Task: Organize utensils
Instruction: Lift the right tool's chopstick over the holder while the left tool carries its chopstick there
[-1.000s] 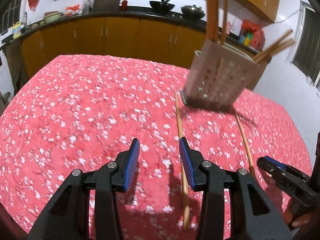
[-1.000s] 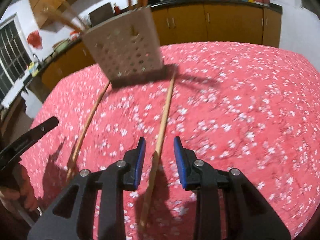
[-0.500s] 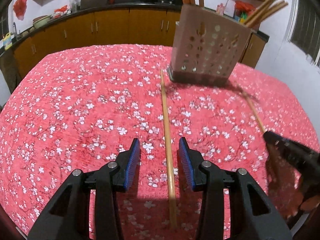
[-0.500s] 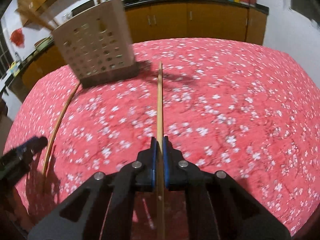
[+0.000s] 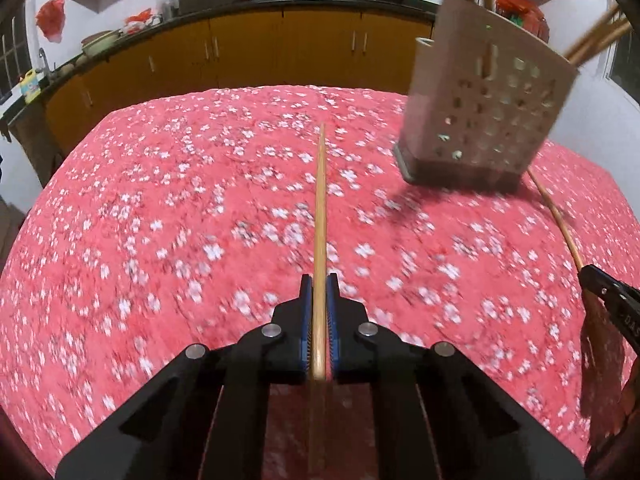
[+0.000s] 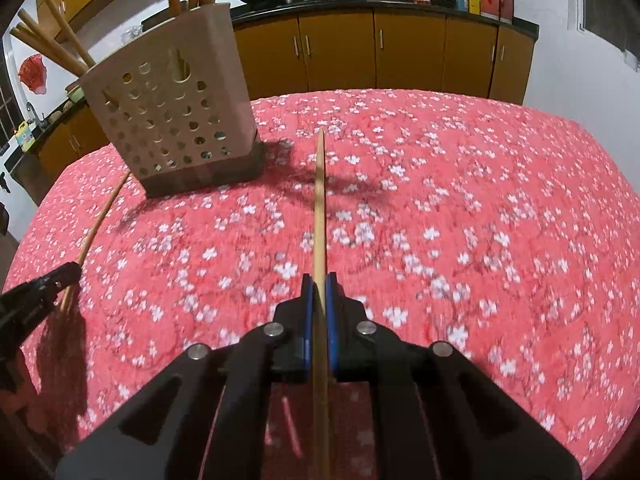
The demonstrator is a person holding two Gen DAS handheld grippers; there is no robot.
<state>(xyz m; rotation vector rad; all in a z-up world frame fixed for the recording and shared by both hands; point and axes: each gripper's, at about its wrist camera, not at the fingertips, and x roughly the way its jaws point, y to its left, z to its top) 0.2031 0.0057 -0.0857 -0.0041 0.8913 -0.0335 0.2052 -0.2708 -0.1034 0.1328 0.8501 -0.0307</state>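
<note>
Now left gripper (image 5: 319,312) pinching thin wooden chopstick (image 5: 320,216) near one end; right gripper (image 6: 319,312) pinching second chopstick (image 6: 319,208). Both light, stiff, smooth, likely to pivot; perforated beige holder (image 6: 172,120) stands near on red floral cloth (image 6: 480,220).

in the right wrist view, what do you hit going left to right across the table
left gripper shut on a chopstick → perforated utensil holder → right gripper shut on the other chopstick → bare stretch of the red floral tablecloth
</note>
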